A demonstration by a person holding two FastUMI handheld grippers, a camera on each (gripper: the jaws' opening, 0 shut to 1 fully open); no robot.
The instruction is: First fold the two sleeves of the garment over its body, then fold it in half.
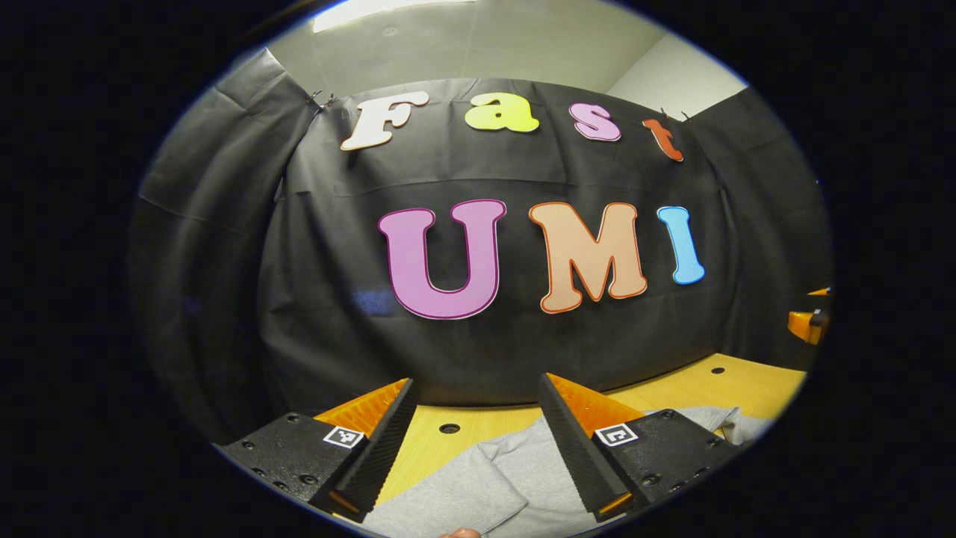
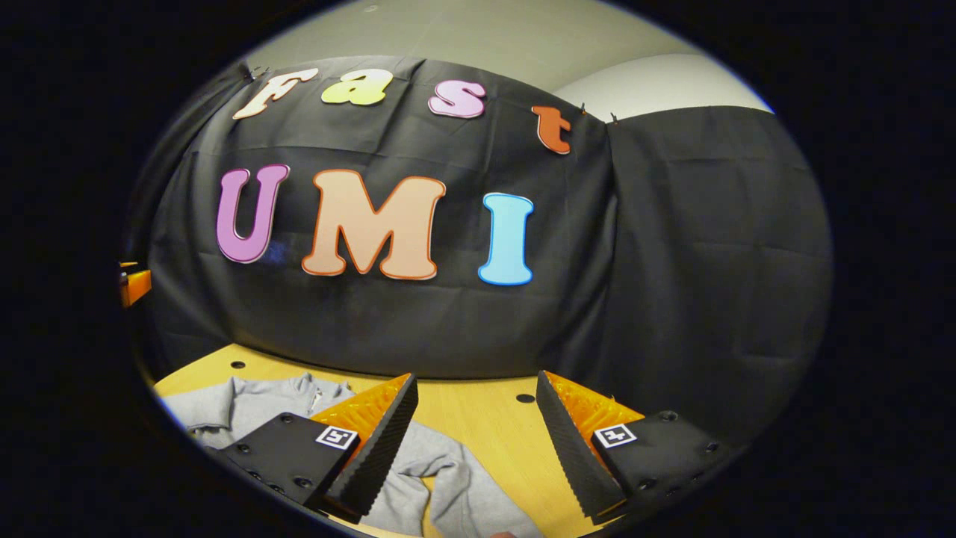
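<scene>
**Both grippers spread wide above a grey top**

The left gripper [image 1: 478, 441] has its jaws spread wide with nothing between the fingers. Right under them, at the bottom of the left gripper view, sits the soft grey fabric garment [image 1: 515, 478] on the light wooden table with round holes [image 1: 702, 385].

Same deal for the right gripper [image 2: 478, 441]: jaws apart, gripping nothing. In the right gripper view the garment [image 2: 246, 407] lies lower left, one sleeve [image 2: 455, 486] trailing toward bottom centre on the table [image 2: 485, 415].

Each gripper [image 1: 478, 441] [image 2: 478, 437] bears ridged fingers, screws, square markers.
</scene>
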